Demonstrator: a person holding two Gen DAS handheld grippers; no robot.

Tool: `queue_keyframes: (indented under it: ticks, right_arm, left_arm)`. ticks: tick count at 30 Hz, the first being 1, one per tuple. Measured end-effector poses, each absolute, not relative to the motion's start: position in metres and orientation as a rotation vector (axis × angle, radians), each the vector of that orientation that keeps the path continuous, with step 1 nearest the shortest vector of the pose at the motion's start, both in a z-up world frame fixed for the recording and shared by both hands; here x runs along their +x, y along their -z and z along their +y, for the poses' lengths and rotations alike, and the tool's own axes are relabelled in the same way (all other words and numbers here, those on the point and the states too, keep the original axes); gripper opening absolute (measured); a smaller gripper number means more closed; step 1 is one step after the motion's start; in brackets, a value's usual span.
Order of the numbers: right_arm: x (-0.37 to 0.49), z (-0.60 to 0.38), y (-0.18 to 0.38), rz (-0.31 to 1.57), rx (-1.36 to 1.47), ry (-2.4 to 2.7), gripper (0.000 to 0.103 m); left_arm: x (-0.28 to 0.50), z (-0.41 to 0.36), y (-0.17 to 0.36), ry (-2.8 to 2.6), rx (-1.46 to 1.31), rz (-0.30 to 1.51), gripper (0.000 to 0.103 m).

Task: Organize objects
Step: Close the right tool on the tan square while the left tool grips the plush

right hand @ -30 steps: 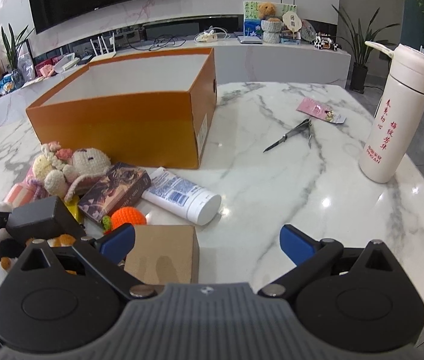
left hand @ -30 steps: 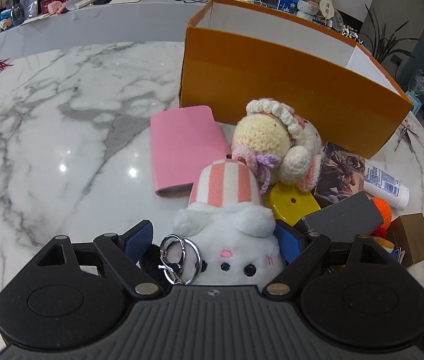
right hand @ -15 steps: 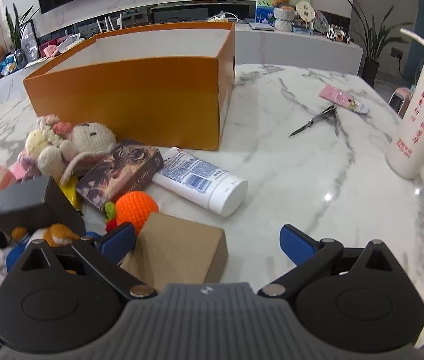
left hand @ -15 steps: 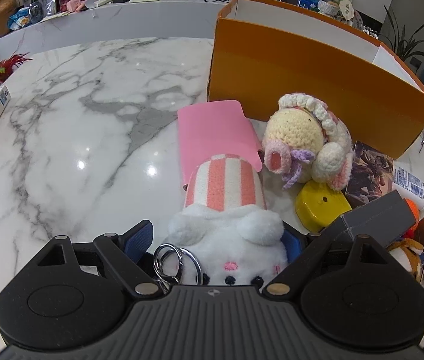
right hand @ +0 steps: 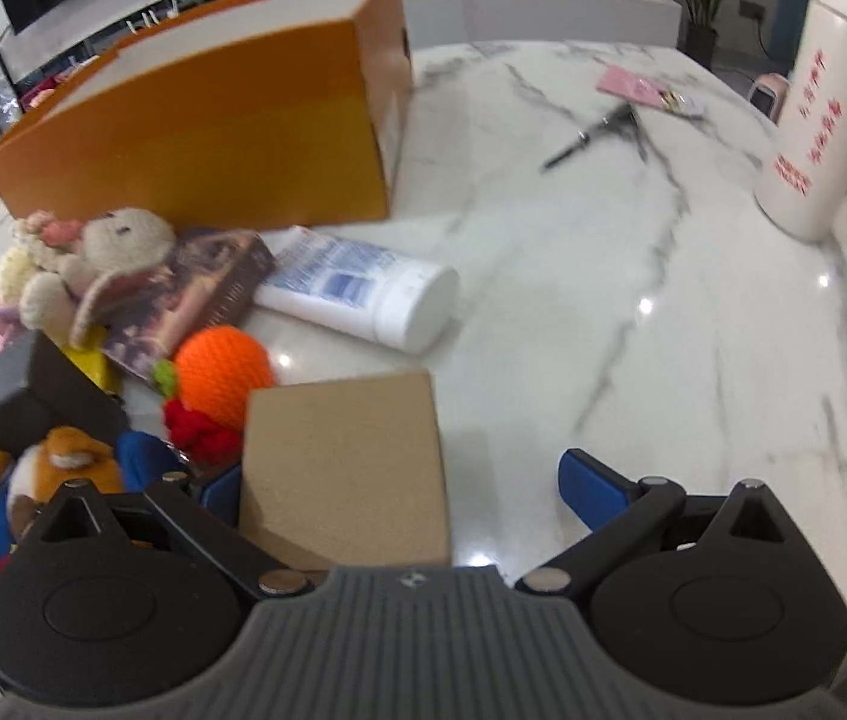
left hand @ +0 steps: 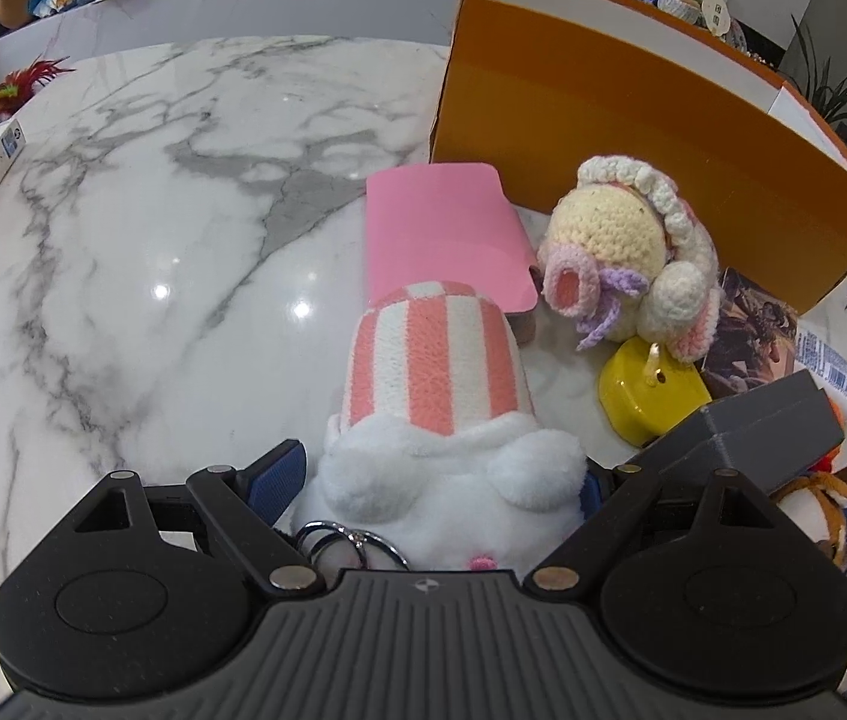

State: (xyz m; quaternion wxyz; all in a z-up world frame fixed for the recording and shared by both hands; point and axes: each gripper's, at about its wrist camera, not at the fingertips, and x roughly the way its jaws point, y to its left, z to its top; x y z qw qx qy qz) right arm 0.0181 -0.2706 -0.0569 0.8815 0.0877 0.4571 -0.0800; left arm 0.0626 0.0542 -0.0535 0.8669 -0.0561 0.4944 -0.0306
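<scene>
Your left claw (left hand: 444, 483) is clamped on the white plush toy (left hand: 441, 420) with the striped hat, near the table's (left hand: 153, 228) front edge. Your right claw (right hand: 402, 477) gapes wide, its left finger touching the brown cardboard box (right hand: 342, 468). Beyond sits the orange box (right hand: 201, 132).

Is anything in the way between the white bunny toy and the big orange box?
Yes. The bunny toy, between the left gripper's fingers, has the pink pouch lying ahead of it, in front of the orange box. The box wall is tall too.
</scene>
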Motion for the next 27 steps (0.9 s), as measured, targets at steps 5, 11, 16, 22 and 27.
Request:
queue_keyframes:
  ticks: [5,11,16,22,27]
  right_arm:
    - [0.018,-0.267,0.062,0.950,0.112,0.180,0.102]
    - [0.018,-0.265,0.065,0.934,0.064,0.183,0.102]
    - [0.014,-0.264,0.068,0.888,0.059,0.190,0.102]
    - [0.013,-0.263,0.068,0.888,0.064,0.203,0.102]
    - [0.011,-0.260,0.069,0.880,0.073,0.227,0.102]
  left_arm:
    - [0.060,0.044,0.057,0.048,-0.007,1.035,0.101]
    - [0.053,0.043,0.059,0.043,0.001,0.999,0.102]
    - [0.051,0.043,0.060,0.044,0.000,0.980,0.102]
    - [0.049,0.043,0.061,0.028,-0.005,0.964,0.103]
    - [0.056,0.041,0.064,0.058,0.013,1.020,0.103]
